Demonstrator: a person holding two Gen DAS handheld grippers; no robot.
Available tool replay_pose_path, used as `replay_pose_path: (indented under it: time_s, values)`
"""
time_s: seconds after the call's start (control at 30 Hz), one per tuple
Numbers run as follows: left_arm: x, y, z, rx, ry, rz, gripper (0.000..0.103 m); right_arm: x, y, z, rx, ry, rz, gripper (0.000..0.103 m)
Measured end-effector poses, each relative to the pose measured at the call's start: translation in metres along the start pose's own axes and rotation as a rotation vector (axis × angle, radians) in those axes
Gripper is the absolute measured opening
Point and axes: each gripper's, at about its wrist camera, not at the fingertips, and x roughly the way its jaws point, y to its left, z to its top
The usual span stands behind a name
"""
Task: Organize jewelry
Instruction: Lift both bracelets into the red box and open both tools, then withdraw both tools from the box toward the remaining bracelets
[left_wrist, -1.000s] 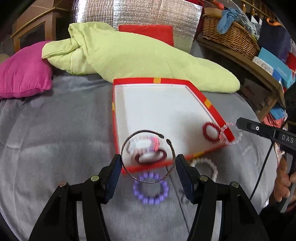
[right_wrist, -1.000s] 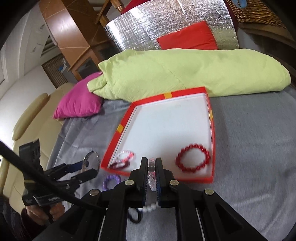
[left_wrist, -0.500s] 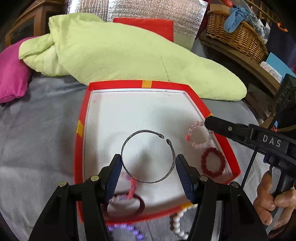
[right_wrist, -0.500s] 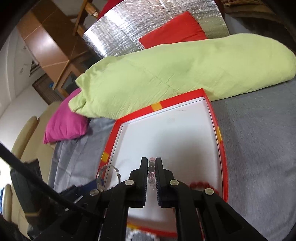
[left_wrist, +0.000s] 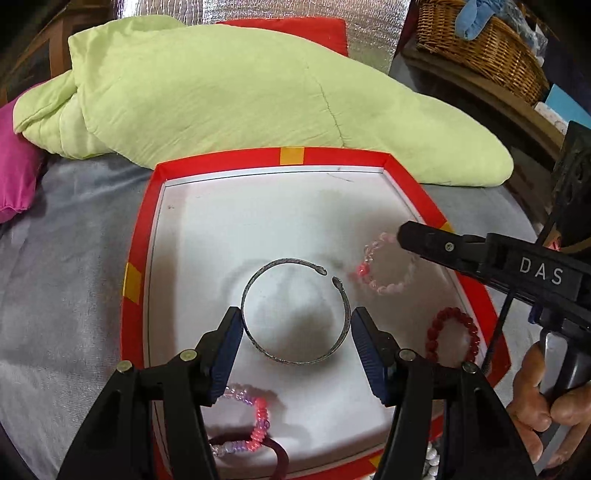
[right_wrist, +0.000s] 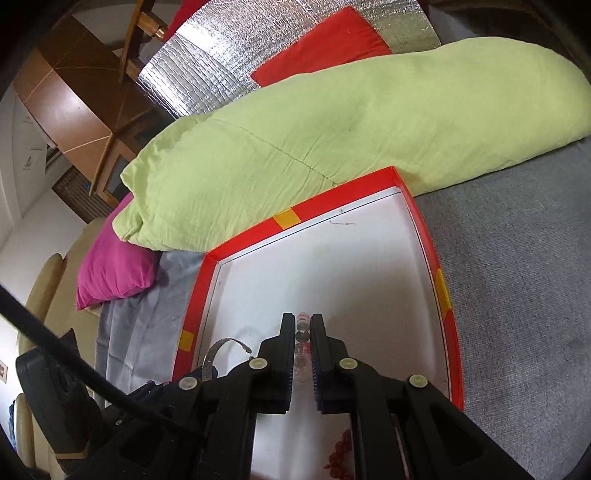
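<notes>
My left gripper (left_wrist: 295, 332) is shut on a dark metal cuff bangle (left_wrist: 295, 356) and holds it level over the white floor of the red-rimmed tray (left_wrist: 140, 236). My right gripper (right_wrist: 303, 325) is shut on a clear pink bead bracelet (left_wrist: 384, 286), which hangs over the tray's right half; its beads (right_wrist: 302, 334) show between the pads. In the tray lie a dark red bead bracelet (left_wrist: 452, 339), a pink and lilac bead bracelet (left_wrist: 255, 413) and a maroon band (left_wrist: 277, 448). The cuff also shows in the right wrist view (right_wrist: 218, 350).
The tray (right_wrist: 439, 266) sits on a grey cloth (left_wrist: 66, 295). A light green quilt (left_wrist: 236, 92) lies right behind it, a magenta pillow (right_wrist: 110, 266) at far left. White beads (left_wrist: 430, 461) lie just outside the tray's near edge. A wicker basket (left_wrist: 487, 48) stands at back right.
Both grippers have moved forward from the tray's near edge to over its floor, each carrying its bracelet. The purple bracelet on the cloth has dropped out of view.
</notes>
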Motion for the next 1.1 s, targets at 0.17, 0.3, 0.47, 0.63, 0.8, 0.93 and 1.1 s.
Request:
replay_pose_path:
  time_s: [0.17, 0.3, 0.47, 0.63, 0.8, 0.93, 1.1]
  values:
    - [-0.011, 0.006, 0.001, -0.023, -0.030, 0.012, 0.065, -0.010, -0.011, 0.002, 0.046, -0.020, -0.020, 0.043]
    - [-0.027, 0.013, -0.002, -0.034, -0.062, 0.050, 0.066, -0.031, -0.007, 0.003, 0.002, -0.059, -0.024, 0.043]
    - [-0.054, 0.031, -0.011, -0.098, -0.100, 0.089, 0.066, -0.063, 0.002, -0.002, -0.059, -0.084, -0.019, 0.043]
    - [-0.083, 0.044, -0.030, -0.115, -0.140, 0.128, 0.067, -0.091, 0.005, -0.013, -0.077, -0.080, 0.000, 0.043]
    - [-0.109, 0.060, -0.062, -0.107, -0.151, 0.184, 0.067, -0.111, 0.010, -0.034, -0.097, -0.049, 0.014, 0.043]
    - [-0.125, 0.072, -0.085, -0.138, -0.148, 0.181, 0.067, -0.126, 0.013, -0.062, -0.120, -0.005, -0.002, 0.043]
    - [-0.130, 0.074, -0.111, -0.155, -0.103, 0.165, 0.067, -0.131, 0.018, -0.098, -0.152, 0.075, 0.007, 0.043]
